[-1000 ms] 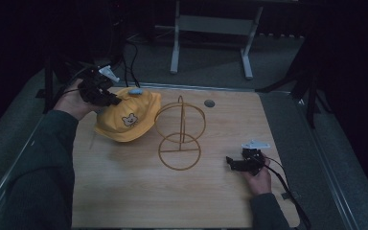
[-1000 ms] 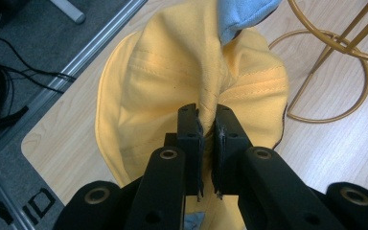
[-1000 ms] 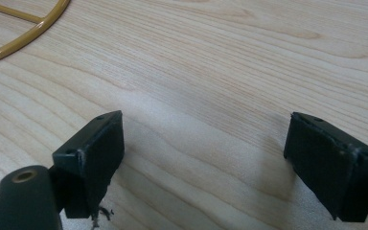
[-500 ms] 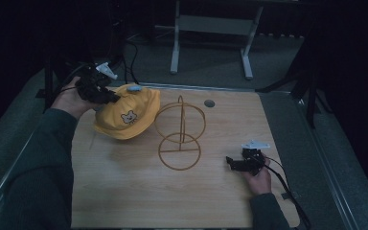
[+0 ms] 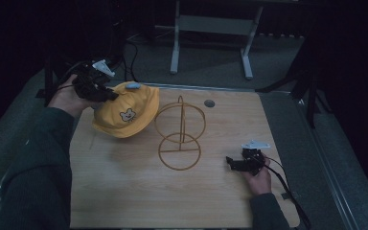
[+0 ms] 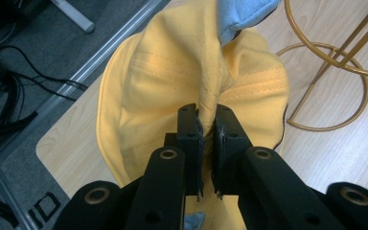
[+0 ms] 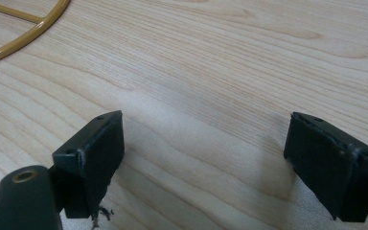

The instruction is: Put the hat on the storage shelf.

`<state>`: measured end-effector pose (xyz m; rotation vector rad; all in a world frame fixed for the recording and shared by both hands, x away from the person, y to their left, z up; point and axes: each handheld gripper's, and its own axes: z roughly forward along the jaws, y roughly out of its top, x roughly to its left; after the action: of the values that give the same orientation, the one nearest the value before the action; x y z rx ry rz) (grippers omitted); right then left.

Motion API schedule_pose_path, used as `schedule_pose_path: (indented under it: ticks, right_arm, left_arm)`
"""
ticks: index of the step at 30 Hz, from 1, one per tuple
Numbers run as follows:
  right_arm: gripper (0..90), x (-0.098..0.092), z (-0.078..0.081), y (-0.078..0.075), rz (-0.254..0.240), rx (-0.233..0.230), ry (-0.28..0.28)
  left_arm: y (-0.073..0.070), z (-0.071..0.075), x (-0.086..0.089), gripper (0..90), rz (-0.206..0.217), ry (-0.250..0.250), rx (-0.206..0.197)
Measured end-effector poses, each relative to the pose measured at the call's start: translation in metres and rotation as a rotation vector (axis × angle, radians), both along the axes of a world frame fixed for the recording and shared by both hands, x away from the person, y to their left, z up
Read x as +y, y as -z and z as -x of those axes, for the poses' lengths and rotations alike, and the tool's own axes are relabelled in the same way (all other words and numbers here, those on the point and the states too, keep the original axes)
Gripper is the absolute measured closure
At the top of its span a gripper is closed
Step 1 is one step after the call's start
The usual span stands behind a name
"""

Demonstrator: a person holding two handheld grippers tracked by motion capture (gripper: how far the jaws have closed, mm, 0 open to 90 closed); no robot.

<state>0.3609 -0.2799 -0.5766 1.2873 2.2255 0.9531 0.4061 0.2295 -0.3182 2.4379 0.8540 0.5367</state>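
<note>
Yellow cloth is what has moved: in the high view the hat (image 5: 126, 116) now hangs a little higher and nearer the far left corner of the worktop (image 5: 124, 191) than it did a second ago, lifted by its brim in the left tool (image 5: 106, 94). Its lower edge looks to brush the wood or sit just above it; I cannot tell which. The gold wire stand (image 5: 179, 135) stands just beside the hat, upright and seemingly untouched, its place unchanged. The right tool (image 5: 230, 163) rests low on the worktop near the stand's base ring, where it was before. By my reading, the hat is being raised so it can be carried onto the stand, and that lift is only begun.

From the left gripper view, the left tool (image 6: 206, 125) has its jaws pinched tight on a fold of the yellow hat (image 6: 172, 72), the seam bunched between them. A pale blue patch (image 6: 242, 14) shows at the hat's top, and the stand (image 6: 335, 72) lies beyond, to the right.

From the right gripper view, the right tool (image 7: 206, 148) gapes wide with nothing between its jaws, only bare wood beneath and a curve of the stand (image 7: 24, 38) at the upper left corner.
</note>
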Motion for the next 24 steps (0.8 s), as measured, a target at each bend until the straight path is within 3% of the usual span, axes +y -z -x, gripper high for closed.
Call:
schedule_pose_path:
  ticks: [24]
  right_arm:
    - [13.6,-0.0001,0.0000,-0.0001,0.001,0.001,-0.001]
  left_arm:
    - [-0.0088,0.0055,0.0064,83.6,0.021,0.002,-0.014]
